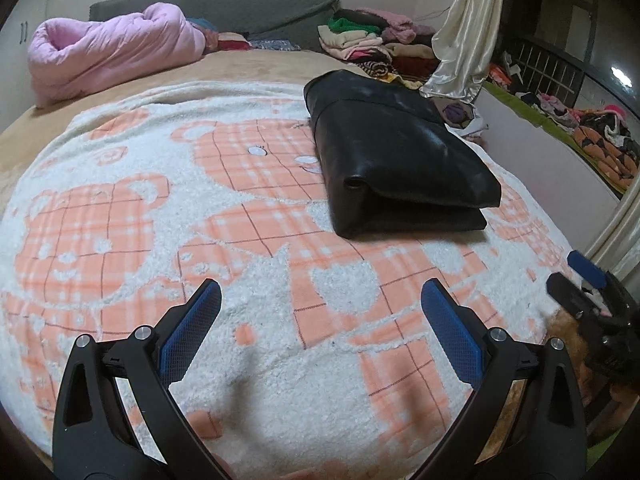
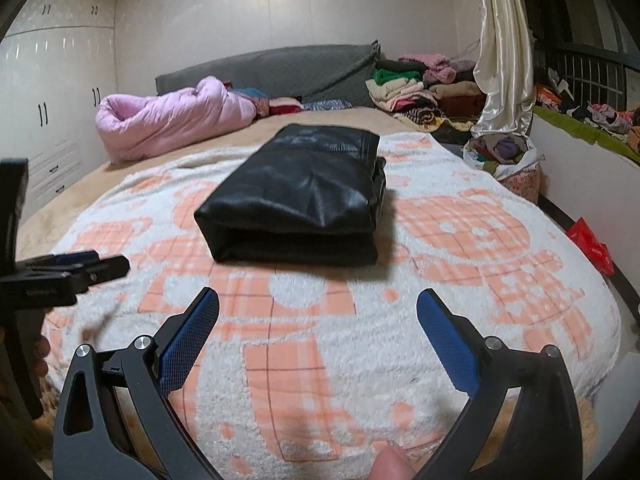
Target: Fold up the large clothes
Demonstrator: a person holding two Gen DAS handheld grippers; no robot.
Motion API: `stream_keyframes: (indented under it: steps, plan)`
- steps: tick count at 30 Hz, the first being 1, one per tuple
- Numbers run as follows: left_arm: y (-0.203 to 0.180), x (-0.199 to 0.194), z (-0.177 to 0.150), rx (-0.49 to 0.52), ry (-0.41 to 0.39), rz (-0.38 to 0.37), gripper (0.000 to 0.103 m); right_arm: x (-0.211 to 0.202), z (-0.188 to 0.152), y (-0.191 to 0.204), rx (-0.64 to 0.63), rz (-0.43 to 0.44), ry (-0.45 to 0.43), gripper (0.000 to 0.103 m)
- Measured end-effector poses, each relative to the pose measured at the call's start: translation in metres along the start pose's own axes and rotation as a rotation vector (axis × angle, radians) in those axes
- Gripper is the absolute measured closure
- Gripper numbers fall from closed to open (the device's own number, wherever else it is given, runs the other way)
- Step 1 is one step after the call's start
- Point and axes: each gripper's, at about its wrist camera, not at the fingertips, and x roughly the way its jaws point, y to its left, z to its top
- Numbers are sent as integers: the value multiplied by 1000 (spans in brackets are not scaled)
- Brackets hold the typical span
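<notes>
A black leather-like garment (image 1: 396, 152) lies folded into a thick rectangle on the white and orange bear-pattern blanket (image 1: 160, 208). In the right wrist view the same folded garment (image 2: 304, 196) sits straight ahead on the blanket (image 2: 480, 240). My left gripper (image 1: 320, 300) hovers open over the blanket, well short of the garment, with nothing between its blue pads. My right gripper (image 2: 318, 308) is open too, a little in front of the garment's near fold. The right gripper shows at the right edge of the left wrist view, and the left gripper at the left edge of the right wrist view.
A rolled pink quilt (image 1: 112, 52) lies at the far left of the bed, by the grey headboard (image 1: 224, 4). Piles of folded clothes (image 1: 372, 40) and a cream curtain (image 1: 468, 32) stand at the far right. White wardrobes (image 2: 52, 112) line the left wall. A bag of clothes (image 2: 504, 156) sits beside the bed.
</notes>
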Motion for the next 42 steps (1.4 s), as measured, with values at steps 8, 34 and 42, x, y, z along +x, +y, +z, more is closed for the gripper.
stream_keyframes:
  steps: [8,34,42]
  plan:
    - [-1,0,-1,2,-8,10,9,6,-2,-2,8,-11,17,4]
    - [-2,0,-1,7,-6,9,9,9,-3,-1,-1,-1,31,4]
    - [-1,1,-2,4,0,12,9,8,-2,-2,-5,-5,28,4]
